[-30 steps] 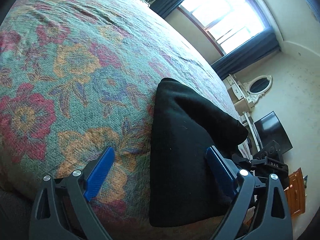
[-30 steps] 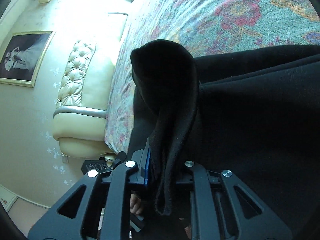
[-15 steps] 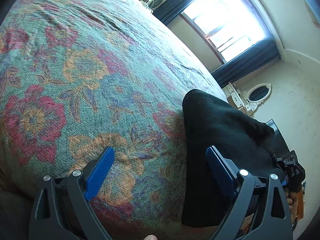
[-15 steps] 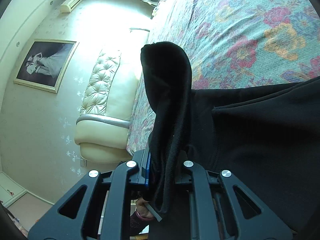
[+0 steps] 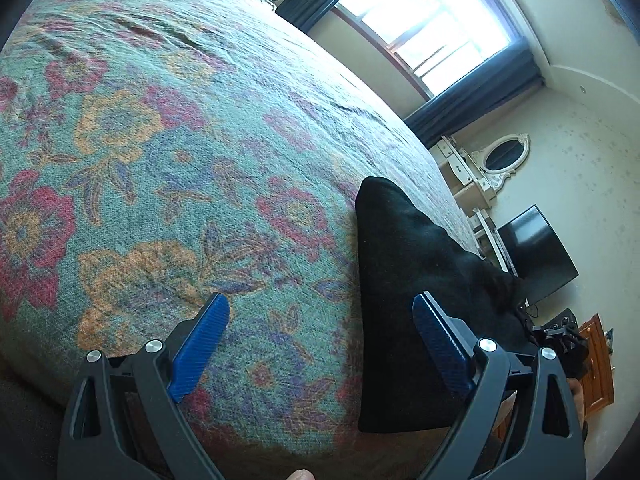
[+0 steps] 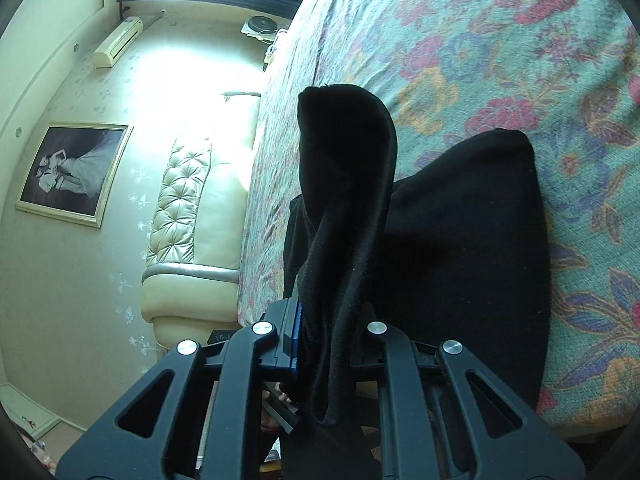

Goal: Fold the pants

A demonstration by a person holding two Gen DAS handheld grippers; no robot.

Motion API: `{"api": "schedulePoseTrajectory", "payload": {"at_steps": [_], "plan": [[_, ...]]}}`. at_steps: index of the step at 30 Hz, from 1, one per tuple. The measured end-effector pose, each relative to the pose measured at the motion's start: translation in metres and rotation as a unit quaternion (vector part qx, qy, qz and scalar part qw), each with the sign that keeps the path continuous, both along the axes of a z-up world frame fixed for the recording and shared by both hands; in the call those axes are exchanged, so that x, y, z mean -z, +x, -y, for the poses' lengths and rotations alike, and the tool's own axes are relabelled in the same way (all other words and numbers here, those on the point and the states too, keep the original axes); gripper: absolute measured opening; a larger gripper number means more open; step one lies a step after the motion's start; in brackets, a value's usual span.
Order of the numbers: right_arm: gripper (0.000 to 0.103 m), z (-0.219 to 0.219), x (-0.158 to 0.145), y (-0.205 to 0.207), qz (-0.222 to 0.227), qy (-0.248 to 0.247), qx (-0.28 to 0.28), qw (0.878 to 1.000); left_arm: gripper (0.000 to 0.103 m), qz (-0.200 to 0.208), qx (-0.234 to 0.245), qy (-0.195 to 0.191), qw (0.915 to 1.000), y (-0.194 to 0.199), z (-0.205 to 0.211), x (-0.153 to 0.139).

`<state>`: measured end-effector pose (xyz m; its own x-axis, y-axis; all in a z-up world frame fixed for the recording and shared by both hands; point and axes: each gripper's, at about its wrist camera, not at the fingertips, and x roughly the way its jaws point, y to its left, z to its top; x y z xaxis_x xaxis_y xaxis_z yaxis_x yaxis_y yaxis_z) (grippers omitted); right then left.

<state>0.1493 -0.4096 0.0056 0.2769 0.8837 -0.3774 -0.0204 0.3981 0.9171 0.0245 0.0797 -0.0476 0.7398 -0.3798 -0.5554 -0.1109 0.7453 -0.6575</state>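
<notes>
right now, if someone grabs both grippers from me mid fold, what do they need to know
Left gripper: open, holding nothing, hovering over the bedspread beside the pants.
Right gripper: shut on a bunched edge of the pants, lifted off the bed.
Pants: black, partly folded, the rest lying near the bed's edge.
Done: at least one fold seems in.
Left: probably lay the lifted part over the flat part, release, then smooth with the left.

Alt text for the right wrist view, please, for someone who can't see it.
The right tool is shut on a raised fold of black pants, the rest lying on a floral bedspread. A cream padded headboard and framed picture are at left.
</notes>
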Motion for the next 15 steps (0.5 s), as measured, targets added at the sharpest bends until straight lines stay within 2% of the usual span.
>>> {"api": "schedulePoseTrajectory", "payload": {"at_steps": [4, 10, 13, 15], "plan": [[0.013, 0.008, 0.009, -0.005, -0.010, -0.007, 0.003, 1.000, 0.092, 0.001, 0.022, -0.008, 0.9997, 0.008, 0.015, -0.007], [0.014, 0.013, 0.021, -0.008, -0.029, -0.015, 0.007, 0.999, 0.092, -0.007, 0.053, -0.045, 0.9976, 0.025, 0.036, -0.009], [0.018, 0.020, 0.031, -0.008, -0.042, -0.016, 0.009, 0.999, 0.092, -0.015, 0.068, -0.045, 0.9966, 0.034, 0.047, -0.007], [0.024, 0.029, 0.033, -0.010, -0.048, -0.009, 0.023, 0.999, 0.092, -0.021, 0.077, -0.039, 0.9961, 0.035, 0.053, -0.003]]}}
